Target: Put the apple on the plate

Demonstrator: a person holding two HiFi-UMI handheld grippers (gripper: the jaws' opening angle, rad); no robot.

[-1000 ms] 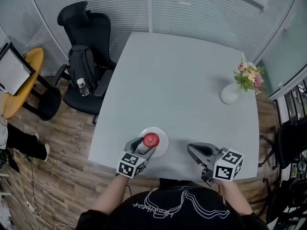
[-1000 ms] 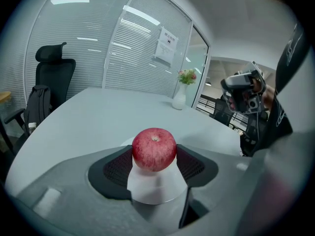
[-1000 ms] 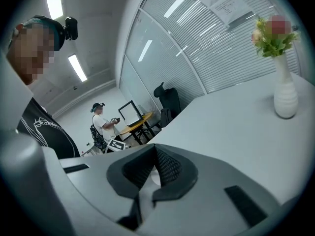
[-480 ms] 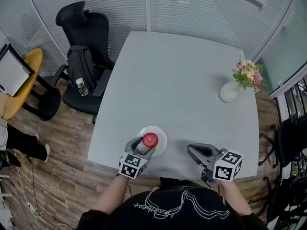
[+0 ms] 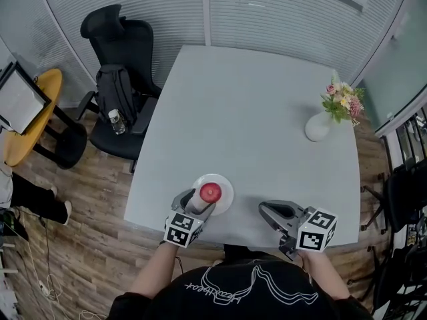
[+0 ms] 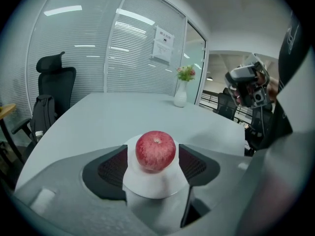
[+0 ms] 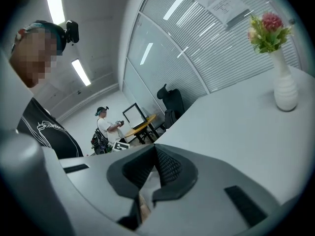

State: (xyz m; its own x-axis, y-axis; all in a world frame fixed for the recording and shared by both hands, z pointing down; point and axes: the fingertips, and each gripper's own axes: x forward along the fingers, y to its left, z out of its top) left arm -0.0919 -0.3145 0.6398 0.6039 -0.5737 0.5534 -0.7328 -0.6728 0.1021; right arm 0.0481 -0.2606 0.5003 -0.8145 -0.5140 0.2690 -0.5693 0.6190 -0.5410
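Now the one apple (image 5: pixel 211 192) sits on the one plate (image 5: pixel 226 191), near left, between the left gripper's (image 5: pixel 197 204) jaws (which have just been opening, pads clear of it). The right gripper's (image 5: pixel 265 211) jaws are together. One vase (image 5: pixel 318 128), far right, holds flowers (image 5: pixel 342 101).

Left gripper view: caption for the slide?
Apple resting on the white plate, between the jaws of the left gripper, which have just been opening.

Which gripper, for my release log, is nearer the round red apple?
Left: the left gripper, jaws just opened wider, straddles the apple on the white plate; right gripper sits apart, rightward.
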